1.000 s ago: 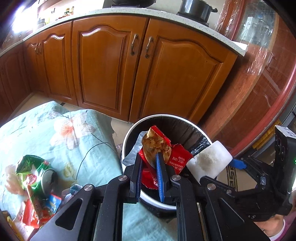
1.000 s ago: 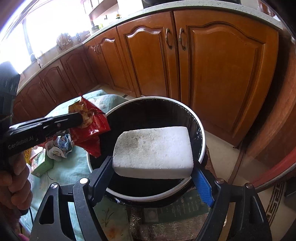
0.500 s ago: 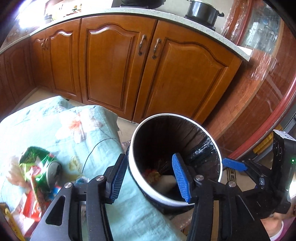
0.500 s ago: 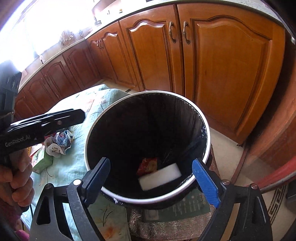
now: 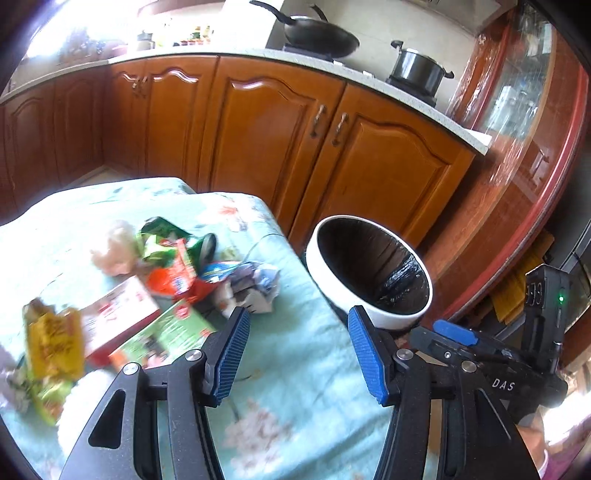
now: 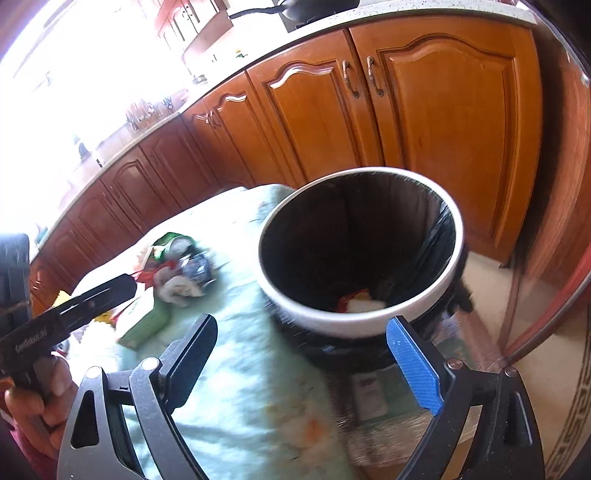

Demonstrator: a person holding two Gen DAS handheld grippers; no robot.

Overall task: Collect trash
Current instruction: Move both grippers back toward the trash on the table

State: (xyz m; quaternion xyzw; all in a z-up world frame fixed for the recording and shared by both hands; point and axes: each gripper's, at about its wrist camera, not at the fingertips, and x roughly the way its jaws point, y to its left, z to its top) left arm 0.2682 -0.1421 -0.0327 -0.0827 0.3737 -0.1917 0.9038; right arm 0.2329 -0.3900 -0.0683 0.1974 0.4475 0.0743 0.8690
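Trash (image 5: 155,291) lying heaped on the cloth-covered table (image 5: 295,369), ahead and left of the left tool (image 5: 295,354), both it and the right tool (image 6: 306,358) wide open and empty beside the bin (image 6: 369,317); next move, seemingly: another pickup.

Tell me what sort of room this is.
A home kitchen, most likely: a wok and pot stand on the countertop above wooden cabinets, with a lined trash bin nearby.

Black left gripper (image 5: 297,352): blue ribbed pads, silver screws. Black right gripper (image 6: 314,354): blue pad, white "DAS" lettering, green light. Bare-skinned hand (image 6: 35,402), pink sleeve
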